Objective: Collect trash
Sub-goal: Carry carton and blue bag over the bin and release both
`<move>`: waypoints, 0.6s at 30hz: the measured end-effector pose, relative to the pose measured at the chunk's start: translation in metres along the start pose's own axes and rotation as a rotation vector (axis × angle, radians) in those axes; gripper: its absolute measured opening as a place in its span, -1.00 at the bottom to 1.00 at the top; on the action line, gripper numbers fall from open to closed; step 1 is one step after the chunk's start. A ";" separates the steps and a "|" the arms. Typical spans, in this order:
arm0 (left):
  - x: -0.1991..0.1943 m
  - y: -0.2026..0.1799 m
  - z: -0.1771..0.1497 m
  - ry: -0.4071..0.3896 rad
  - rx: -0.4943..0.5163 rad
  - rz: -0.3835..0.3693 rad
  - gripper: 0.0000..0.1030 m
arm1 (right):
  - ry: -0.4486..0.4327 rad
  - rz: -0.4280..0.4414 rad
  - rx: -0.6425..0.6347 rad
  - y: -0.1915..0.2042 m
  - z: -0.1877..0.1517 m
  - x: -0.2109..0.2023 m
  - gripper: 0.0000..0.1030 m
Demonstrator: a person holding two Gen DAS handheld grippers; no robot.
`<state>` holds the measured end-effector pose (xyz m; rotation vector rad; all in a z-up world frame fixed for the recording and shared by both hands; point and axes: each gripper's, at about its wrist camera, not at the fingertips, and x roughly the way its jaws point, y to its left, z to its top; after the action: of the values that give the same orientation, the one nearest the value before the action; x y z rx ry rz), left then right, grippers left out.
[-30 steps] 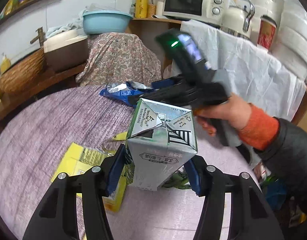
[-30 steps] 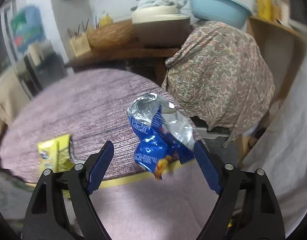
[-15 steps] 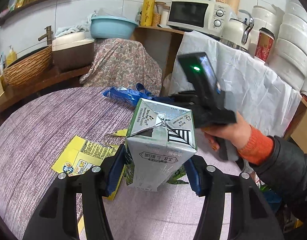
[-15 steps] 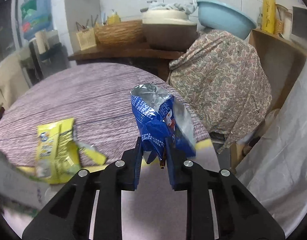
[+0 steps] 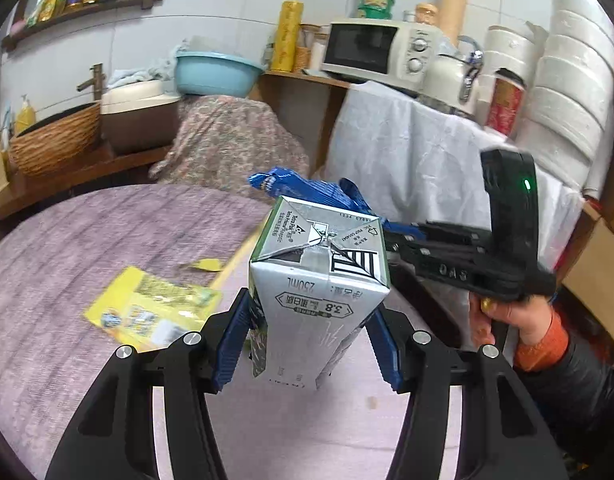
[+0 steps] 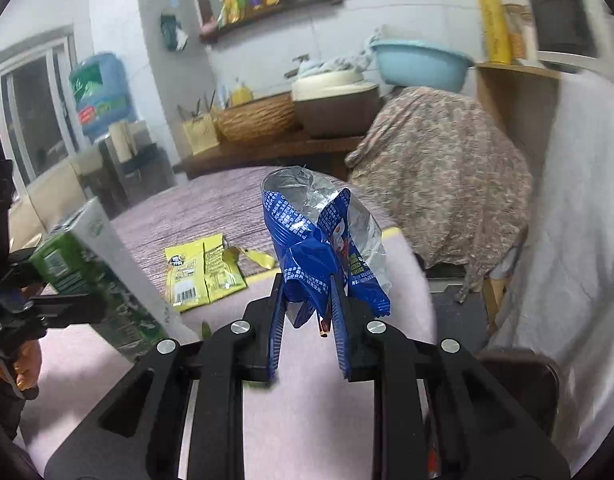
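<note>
My left gripper (image 5: pixel 313 316) is shut on a white and green milk carton (image 5: pixel 319 276) and holds it above the round purple table (image 5: pixel 87 240). The carton also shows in the right wrist view (image 6: pixel 95 276). My right gripper (image 6: pixel 307 292) is shut on a crumpled blue snack bag (image 6: pixel 319 240) with a silver lining, lifted off the table. The bag's top (image 5: pixel 291 188) shows behind the carton in the left wrist view, where the right gripper's body is at the right. A flat yellow wrapper (image 6: pixel 203 268) lies on the table; it also shows in the left wrist view (image 5: pixel 151 308).
A floral cloth-covered object (image 6: pixel 439 196) stands beyond the table's far edge. A white-draped counter (image 5: pixel 427 152) carries a microwave (image 5: pixel 383 52) and a kettle. A wooden bench holds a wicker basket (image 6: pixel 259 116), a pot and a blue basin (image 6: pixel 423 62).
My right gripper closed on the blue snack bag and lifted it off the table. My left gripper kept hold of the carton and rose, so the table sits lower in view.
</note>
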<state>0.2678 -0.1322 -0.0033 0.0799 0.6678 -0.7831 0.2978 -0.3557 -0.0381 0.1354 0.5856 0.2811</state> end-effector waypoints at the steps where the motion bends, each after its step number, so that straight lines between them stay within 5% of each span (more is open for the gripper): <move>1: 0.002 -0.004 0.000 0.002 -0.002 -0.014 0.07 | -0.009 -0.011 0.007 -0.003 -0.006 -0.008 -0.56; 8: 0.030 -0.059 0.004 -0.005 0.054 -0.095 0.07 | -0.079 -0.164 0.105 -0.043 -0.055 -0.073 -0.56; 13: 0.065 -0.099 0.013 0.029 0.053 -0.197 0.07 | -0.055 -0.279 0.201 -0.083 -0.090 -0.096 -0.56; 18: 0.107 -0.140 0.012 0.088 0.076 -0.179 0.07 | 0.011 -0.354 0.260 -0.113 -0.127 -0.099 -0.56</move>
<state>0.2351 -0.3032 -0.0326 0.1250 0.7352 -0.9821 0.1729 -0.4875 -0.1140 0.2765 0.6439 -0.1392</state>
